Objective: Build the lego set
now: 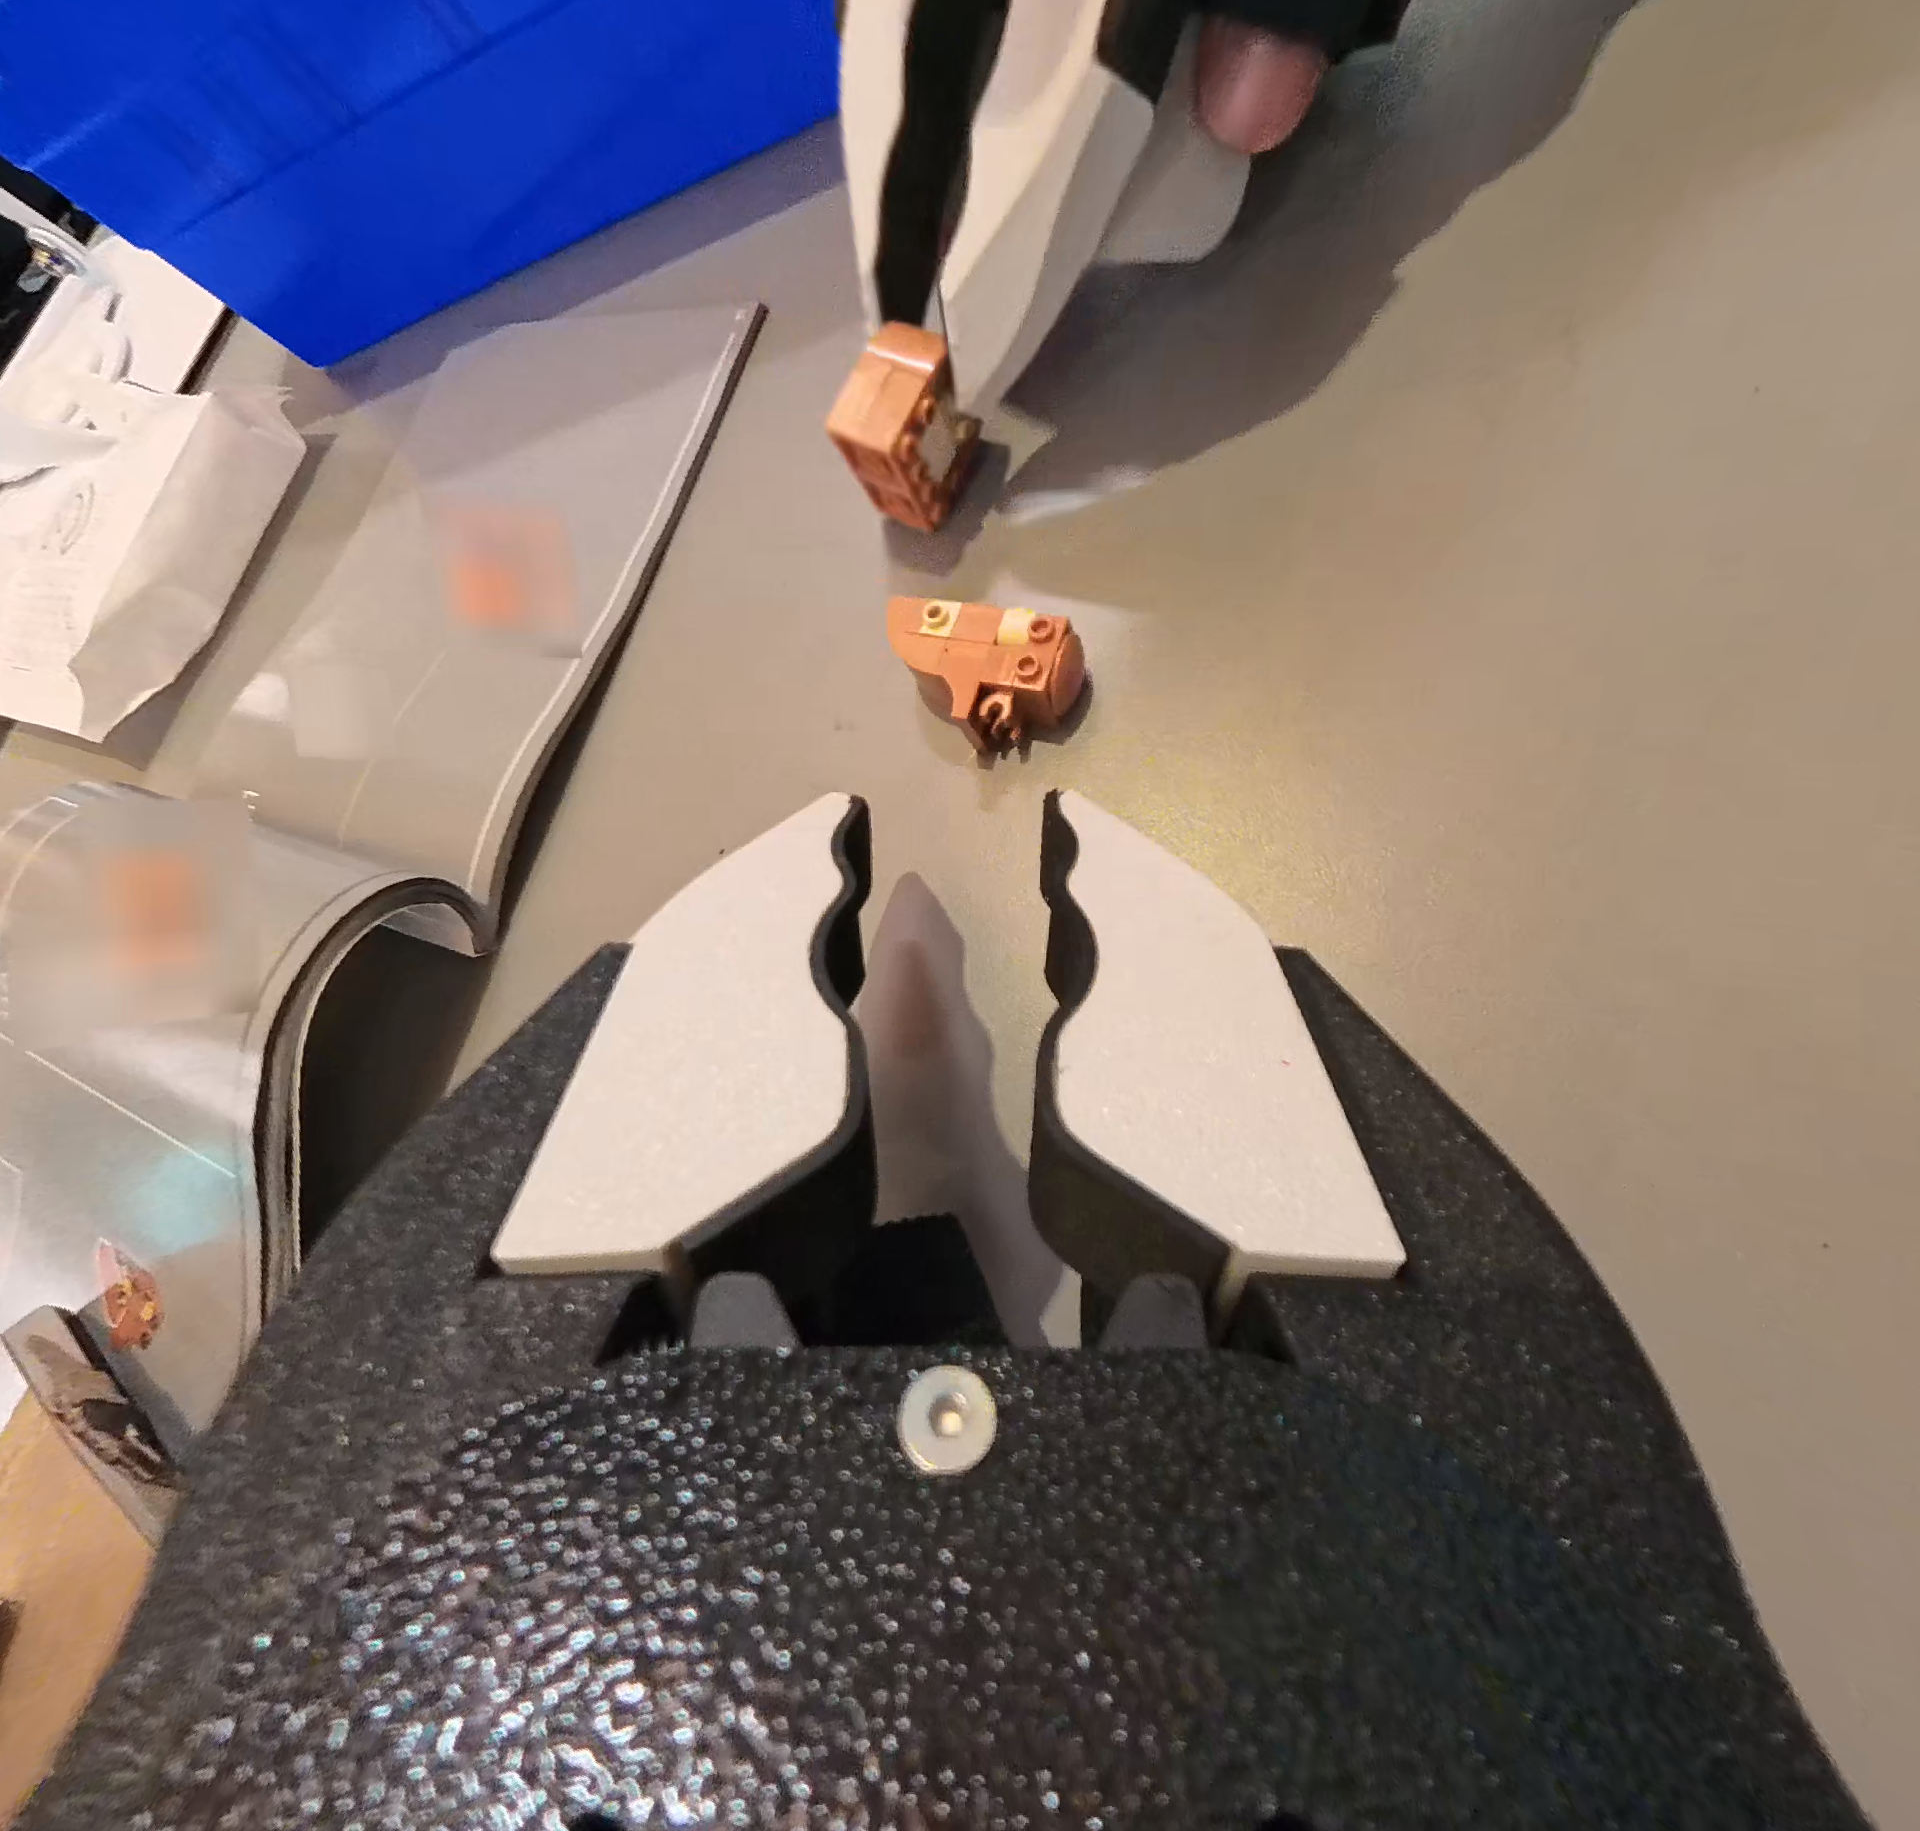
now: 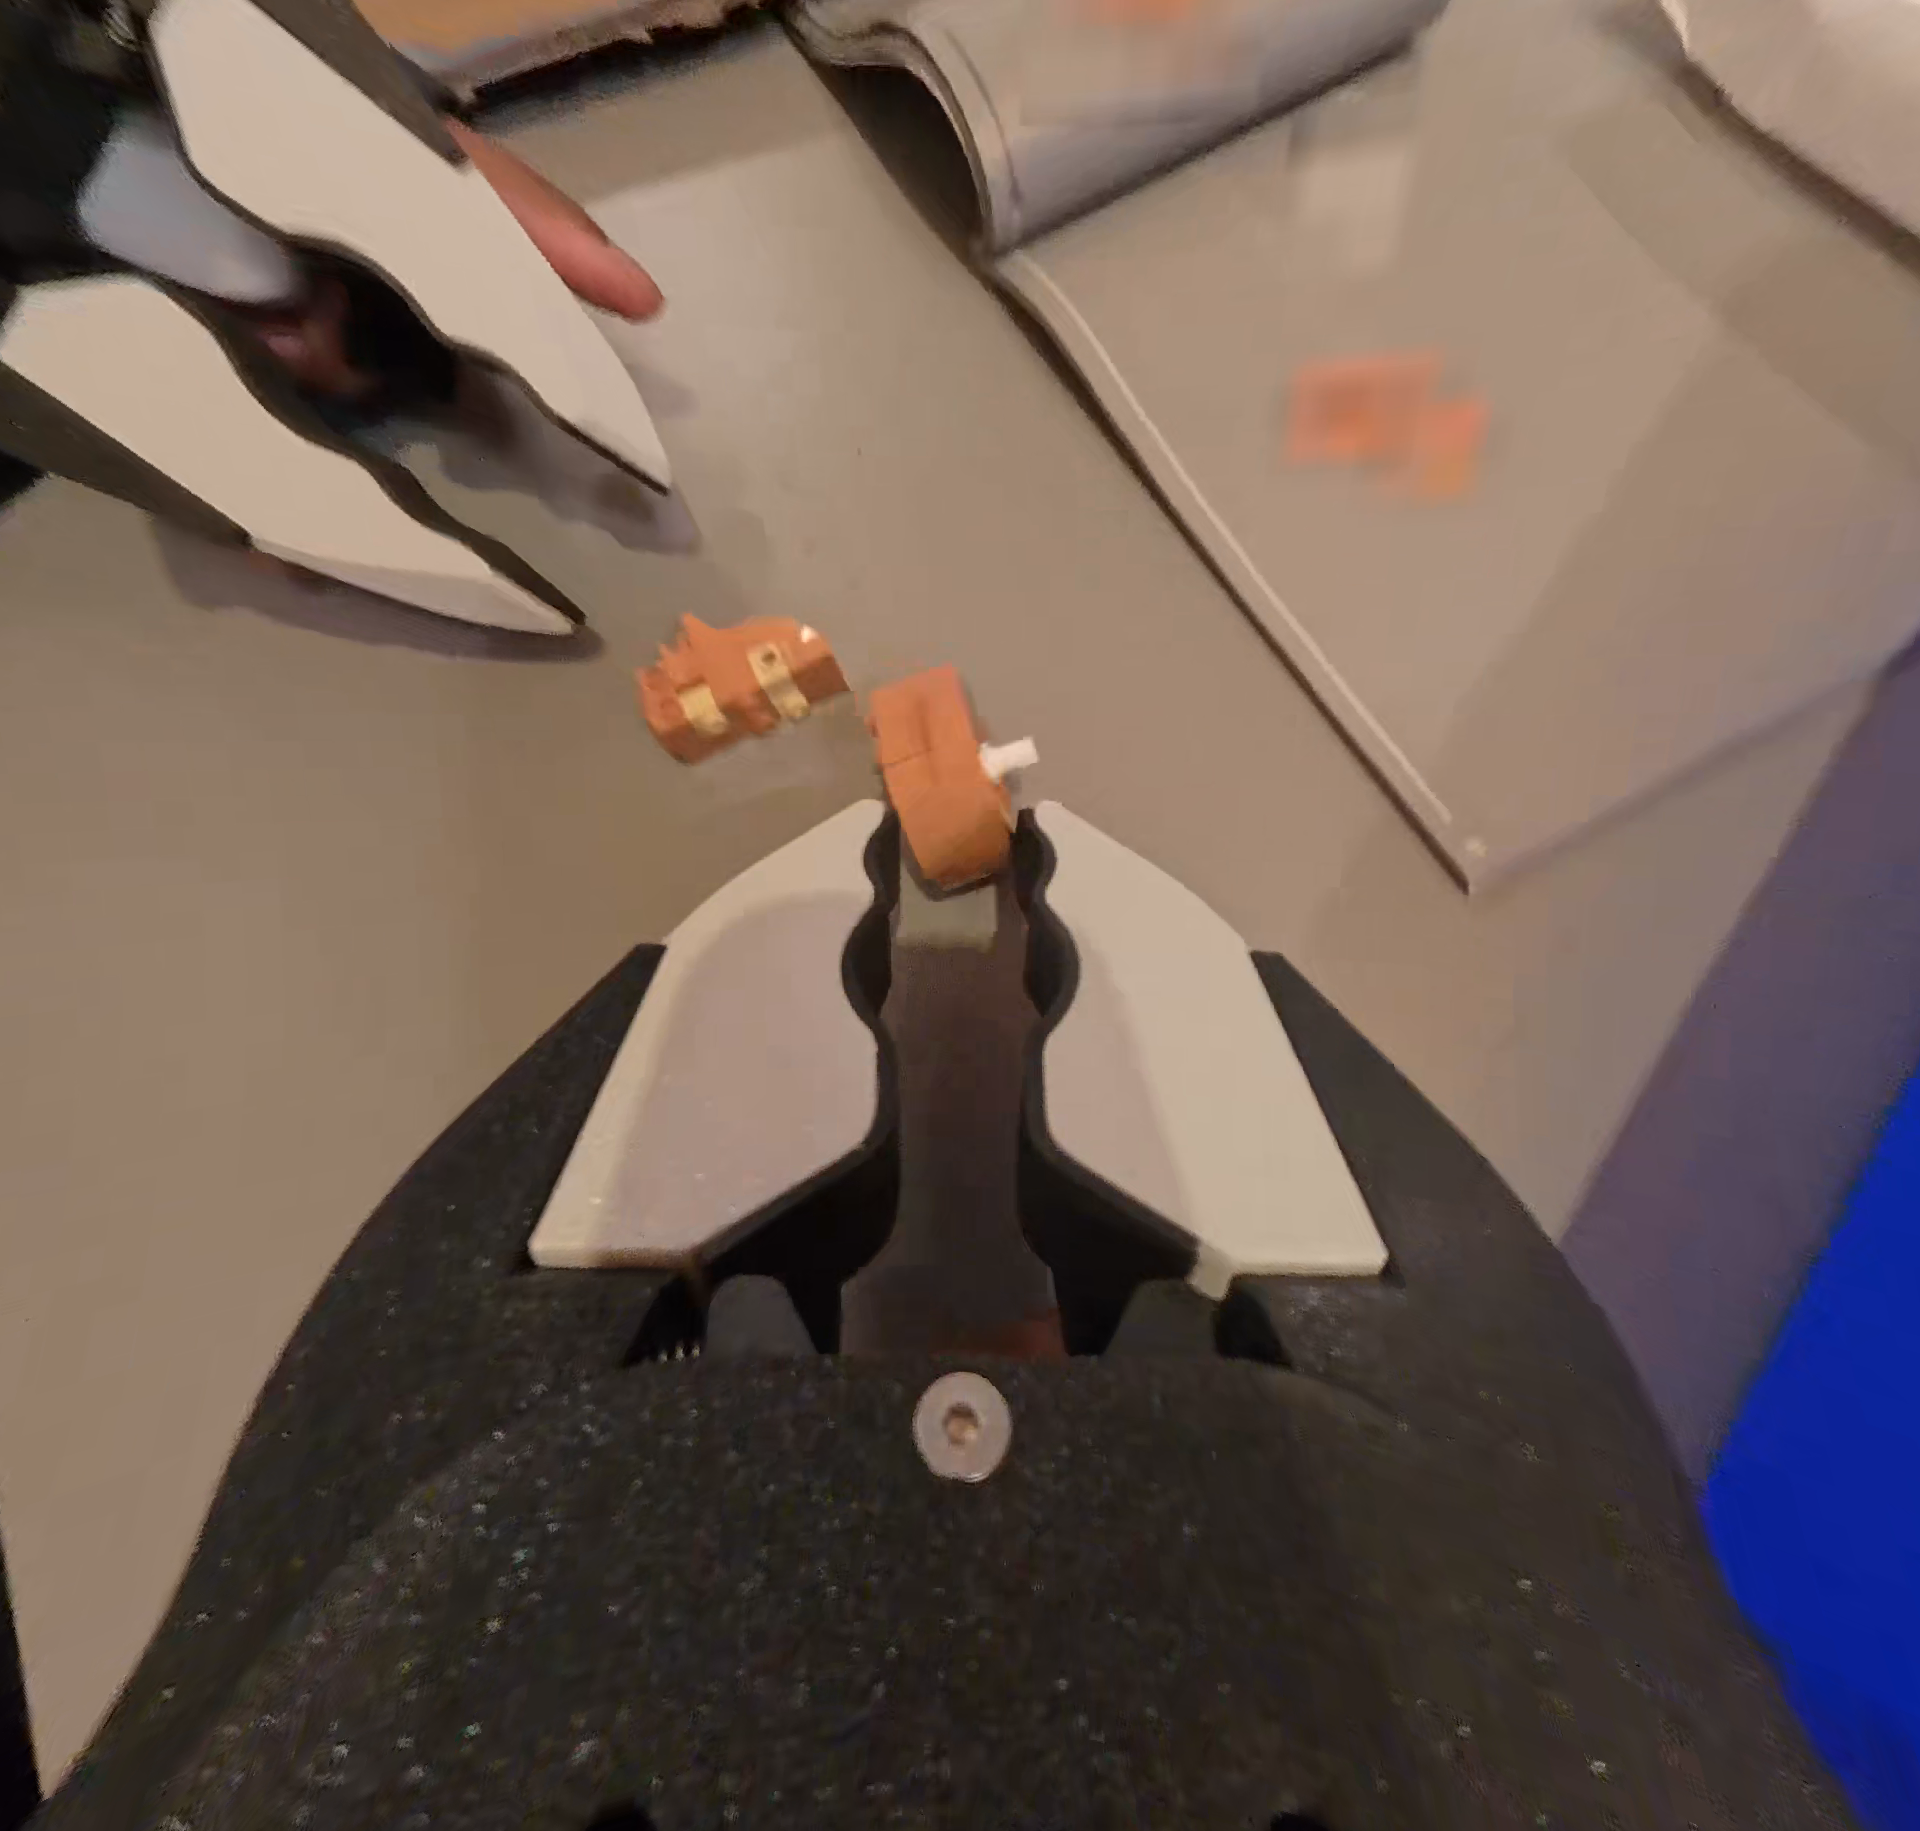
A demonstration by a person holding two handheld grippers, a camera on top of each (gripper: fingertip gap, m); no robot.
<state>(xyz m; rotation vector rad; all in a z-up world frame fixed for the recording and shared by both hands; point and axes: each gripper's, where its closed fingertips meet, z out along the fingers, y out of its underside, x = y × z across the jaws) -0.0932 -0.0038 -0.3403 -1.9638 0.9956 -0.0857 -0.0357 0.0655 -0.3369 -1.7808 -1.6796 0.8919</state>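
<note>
— Orange-brown plastic is what I'm pinching: a small brick-built block (image 2: 940,794) with a white peg sticking out of its side is sitting at the very tips of my right gripper (image 2: 951,831), both fingers closing against it. From the other side it's looking as if its lower end is touching or nearly touching the grey table (image 1: 1455,638).

— How secure is that looking?

— Only the tips are gripping, and the block is tilting a little between them, so I'm judging it a shallow hold. To do this well I'd be keeping the squeeze steady and the wrist level, so nothing is twisting out.

— And your left?

— My left gripper (image 1: 956,805) is hanging with its fingers apart and nothing between them, just short of a second orange-brown brick assembly (image 1: 982,664) with tan studs, which is lying loose on the table. That piece is sitting close to the held block but apart from it.

— So what's mattering most?

— Lining things up square before pressing anything, I'd say, and bringing the left in low around the loose piece rather than nudging it away.

— Anything crowding you?

— An open booklet (image 1: 540,576) is lying further to my left, well apart from both pieces, with a blue bin (image 1: 364,119) behind it and white paper bags (image 1: 114,534) at the edge. I'm keeping both tools away from those pages.
</note>
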